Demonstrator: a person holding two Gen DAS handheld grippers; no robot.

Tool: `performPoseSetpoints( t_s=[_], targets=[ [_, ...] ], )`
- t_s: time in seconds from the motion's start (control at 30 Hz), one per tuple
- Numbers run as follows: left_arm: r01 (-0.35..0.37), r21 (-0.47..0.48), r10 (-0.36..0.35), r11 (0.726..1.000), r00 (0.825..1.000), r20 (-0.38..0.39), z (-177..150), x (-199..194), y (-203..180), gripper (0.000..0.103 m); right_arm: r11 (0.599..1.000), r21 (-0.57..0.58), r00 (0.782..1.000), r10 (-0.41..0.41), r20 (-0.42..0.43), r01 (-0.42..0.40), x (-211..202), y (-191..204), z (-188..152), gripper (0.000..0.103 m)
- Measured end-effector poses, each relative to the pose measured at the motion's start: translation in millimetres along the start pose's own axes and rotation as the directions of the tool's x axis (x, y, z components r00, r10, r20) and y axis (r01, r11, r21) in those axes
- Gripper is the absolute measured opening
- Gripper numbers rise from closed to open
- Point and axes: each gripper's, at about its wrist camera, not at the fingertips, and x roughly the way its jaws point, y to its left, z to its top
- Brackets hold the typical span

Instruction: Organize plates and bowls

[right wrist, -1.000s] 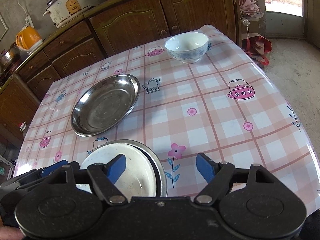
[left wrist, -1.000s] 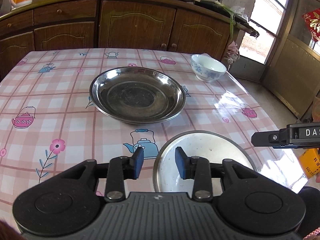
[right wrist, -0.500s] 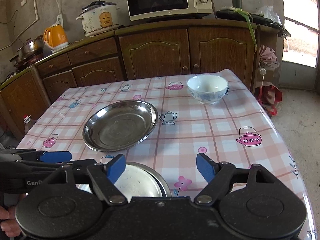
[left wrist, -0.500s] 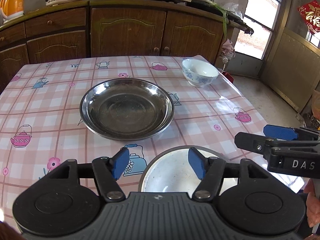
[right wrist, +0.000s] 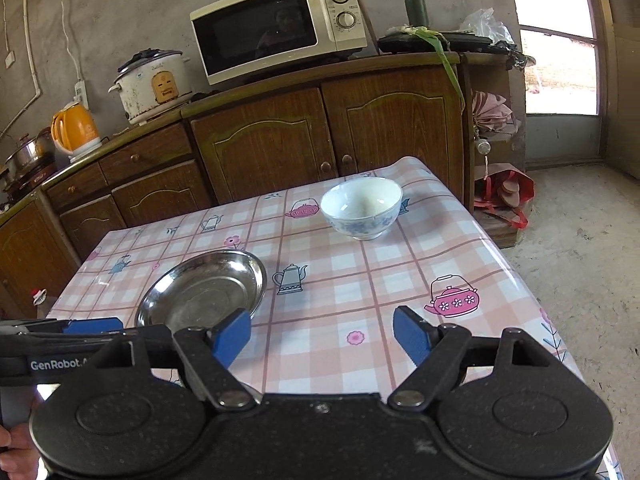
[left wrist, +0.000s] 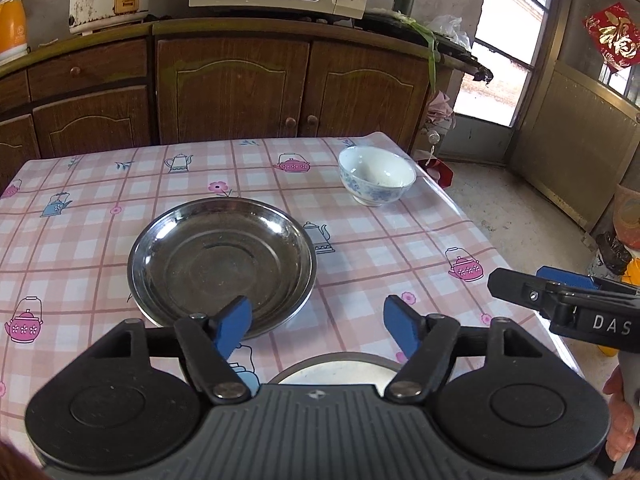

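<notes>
Both my grippers, left and right, hang spread wide, holding nothing. Count: one steel plate mid-table, one white plate at the near edge, one blue-flowered bowl far right. Checked teapot tablecloth, wooden cabinets, microwave behind.

Lighting: bright daylight from doorway at 2 o'clock, overexposed. Glare on surface edge and steel plate rim. Soft shadows. Focus sharp throughout. Fisheye bending, dark vignette at corners.
</notes>
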Motion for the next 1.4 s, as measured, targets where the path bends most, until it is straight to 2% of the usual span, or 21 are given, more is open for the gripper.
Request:
performPoseSetpoints(
  t_s=[0.37,0.63,1.03,1.2,1.4],
  targets=[
    [0.005,-0.013,-0.005,1.000,1.000,-0.014,31,30,-14,0.076,1.000,0.016,0.998,-0.023,0.050,0.022,17,-33,27,0.093],
    [-0.012,0.005,0.012,1.000,1.000,-0.020,59,68,-31,0.079,0.999,0.015,0.996,-0.038,0.075,0.037,51,-58,61,0.093],
    [-0.044,-0.074,0.040,0.996,0.998,-0.051,105,156,-31,0.079,0.998,0.043,0.997,-0.055,0.052,0.053,149,-97,107,0.093],
    [-0.070,-0.066,0.065,0.995,0.996,-0.063,118,194,-33,0.078,0.998,0.049,0.999,-0.051,0.000,0.051,200,-107,119,0.093],
    [-0.052,-0.051,0.048,0.997,0.995,-0.086,128,235,-39,0.078,0.997,0.065,0.997,-0.044,-0.064,0.048,248,-115,121,0.093]
  ],
)
